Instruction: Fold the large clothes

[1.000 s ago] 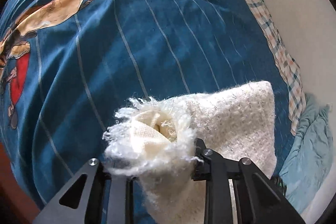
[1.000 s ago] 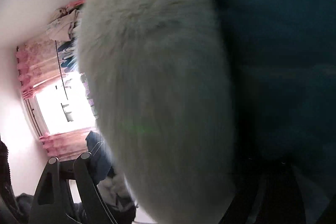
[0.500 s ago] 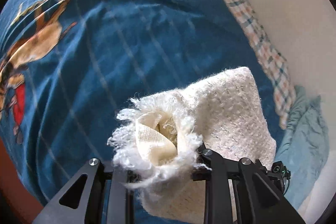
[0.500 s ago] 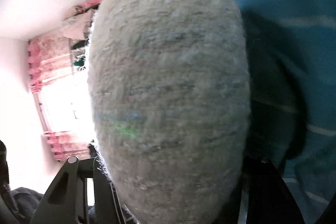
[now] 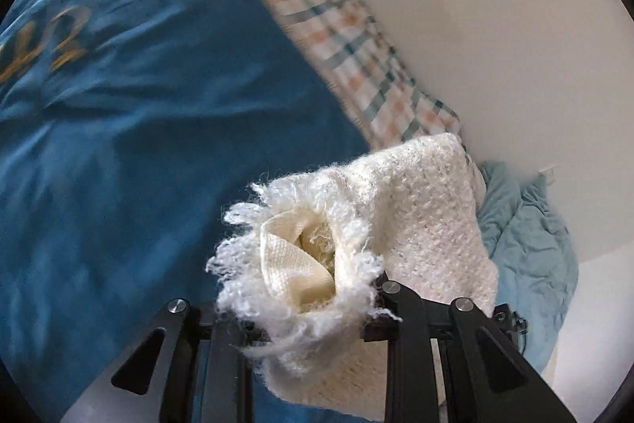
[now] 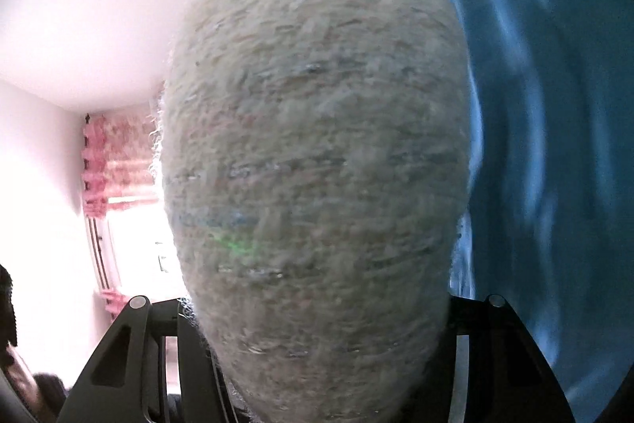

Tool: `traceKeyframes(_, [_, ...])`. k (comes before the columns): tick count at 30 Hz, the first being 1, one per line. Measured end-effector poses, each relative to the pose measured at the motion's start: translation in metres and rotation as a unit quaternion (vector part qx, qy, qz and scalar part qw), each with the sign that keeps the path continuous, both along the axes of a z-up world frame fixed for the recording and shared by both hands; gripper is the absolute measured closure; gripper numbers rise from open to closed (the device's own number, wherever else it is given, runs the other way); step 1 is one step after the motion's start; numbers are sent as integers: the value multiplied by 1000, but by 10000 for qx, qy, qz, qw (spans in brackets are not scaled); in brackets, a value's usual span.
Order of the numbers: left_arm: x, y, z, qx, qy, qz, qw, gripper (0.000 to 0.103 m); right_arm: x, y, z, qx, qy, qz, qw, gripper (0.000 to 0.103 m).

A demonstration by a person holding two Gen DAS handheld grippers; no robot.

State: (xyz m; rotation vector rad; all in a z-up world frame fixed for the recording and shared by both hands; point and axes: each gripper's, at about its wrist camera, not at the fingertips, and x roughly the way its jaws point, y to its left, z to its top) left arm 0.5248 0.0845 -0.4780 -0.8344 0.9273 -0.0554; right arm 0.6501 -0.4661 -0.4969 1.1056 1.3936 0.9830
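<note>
Right, big blue bedcover [image 5: 150, 145] fills the bed, w/ the white fuzzy garment [image 5: 416, 224] lifted above it. Left tongs [image 5: 313, 308] clenched on its fringed edge; right tongs [image 6: 317, 312] grasping a thick bunch. Best bet, imo: keep both edges level & taut, lay down w/o sagging.

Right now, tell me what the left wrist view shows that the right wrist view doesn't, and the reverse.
Only the left wrist view shows the checked sheet, the crumpled light blue cloth by the wall, and the left gripper clamped on a fuzzy white garment.

Only the right wrist view shows the pink curtains at a bright window, with the right gripper on a blurred grey-white mass of fabric.

Both show the blue bedspread.
</note>
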Motion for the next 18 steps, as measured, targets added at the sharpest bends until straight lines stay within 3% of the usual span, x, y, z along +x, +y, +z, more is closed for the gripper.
traceKeyframes(6, [121,-8,-24,-123,-293,-26,9995,82,126,19,-26,97,-148,-4,9998,45])
traceKeyframes(10, [181,-8,-58,-98,-293,-141,9994,82,198,40,-82,132,8,55,9999,45])
traceKeyframes(13, [207,-8,-98,-188,-5,-152,9997,82,219,44,-124,14,188,145,9997,45])
traceKeyframes(15, [212,-9,-120,-187,153,-207,9995,82,223,45,-136,12,177,258,9995,44])
traceKeyframes(18, [209,-10,-128,-150,192,-319,9992,81,230,51,-146,74,136,595,9981,41])
